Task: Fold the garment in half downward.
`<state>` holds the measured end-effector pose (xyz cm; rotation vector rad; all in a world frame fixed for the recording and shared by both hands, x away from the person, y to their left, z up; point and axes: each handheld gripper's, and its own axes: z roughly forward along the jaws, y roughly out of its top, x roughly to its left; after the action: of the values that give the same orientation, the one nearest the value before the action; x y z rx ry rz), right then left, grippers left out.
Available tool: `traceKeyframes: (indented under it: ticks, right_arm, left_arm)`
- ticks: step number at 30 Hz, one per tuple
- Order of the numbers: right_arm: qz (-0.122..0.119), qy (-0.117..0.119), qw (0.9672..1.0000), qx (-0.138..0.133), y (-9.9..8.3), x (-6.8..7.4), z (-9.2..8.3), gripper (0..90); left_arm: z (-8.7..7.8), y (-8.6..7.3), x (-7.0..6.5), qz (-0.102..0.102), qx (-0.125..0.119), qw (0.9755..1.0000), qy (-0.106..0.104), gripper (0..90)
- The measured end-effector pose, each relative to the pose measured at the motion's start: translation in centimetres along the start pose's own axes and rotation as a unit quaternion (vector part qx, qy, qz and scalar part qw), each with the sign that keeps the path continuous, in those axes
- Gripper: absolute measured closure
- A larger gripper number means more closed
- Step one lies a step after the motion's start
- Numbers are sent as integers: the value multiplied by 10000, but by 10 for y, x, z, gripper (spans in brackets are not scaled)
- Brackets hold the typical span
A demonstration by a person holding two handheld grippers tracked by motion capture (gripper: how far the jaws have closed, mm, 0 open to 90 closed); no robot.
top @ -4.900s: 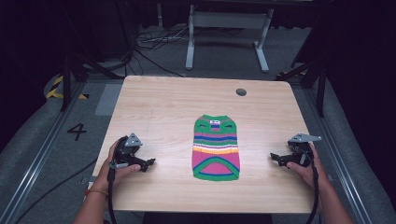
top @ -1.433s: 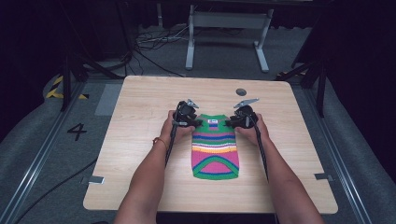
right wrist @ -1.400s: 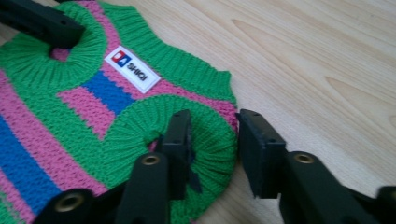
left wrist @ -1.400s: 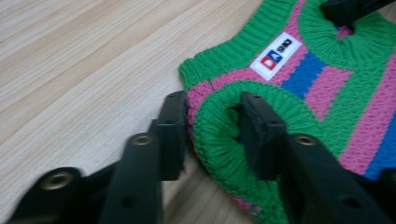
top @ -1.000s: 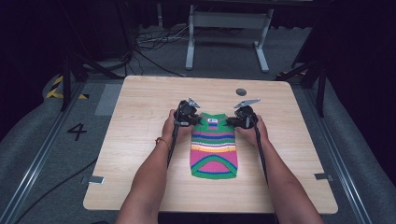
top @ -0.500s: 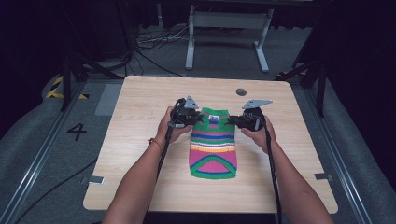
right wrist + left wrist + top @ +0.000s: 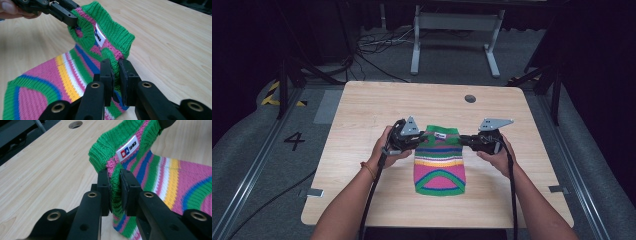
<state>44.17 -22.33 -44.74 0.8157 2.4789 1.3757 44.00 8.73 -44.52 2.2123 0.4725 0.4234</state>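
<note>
Left gripper: moved from the near left of the table to the striped knit sweater's left collar corner, now clamped on it. Its fingers have just eased slightly apart, knit between them.
Right gripper: from near right to the right collar corner, clamped.
Sweater: collar end lifted off the table; hem lies flat.

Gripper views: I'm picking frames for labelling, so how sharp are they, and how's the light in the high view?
Left gripper view: the striped sweater and its label read crisply; the table's far hole is soft. Right gripper view: the knit is sharp, the far left gripper slightly blurred. High view: table evenly lit, no glare, surrounding floor dark.
</note>
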Motion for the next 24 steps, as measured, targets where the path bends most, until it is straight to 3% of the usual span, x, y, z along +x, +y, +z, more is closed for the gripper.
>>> traceKeyframes:
  ticks: [11, 17, 24]
  right_arm:
    - [-265, 254, 9993, 72, -16, 18, -15, 820]
    - [-353, 446, 9982, 164, -27, 30, -20, 819]
    - [-530, 524, 9965, 382, -36, 46, -23, 814]
  left_arm:
    - [-13, -13, -27, 307, 202, 9992, -150, 808]
    - [-17, -22, -39, 267, 215, 9991, -259, 801]
    - [-20, -30, -58, 566, 450, 9967, -359, 802]
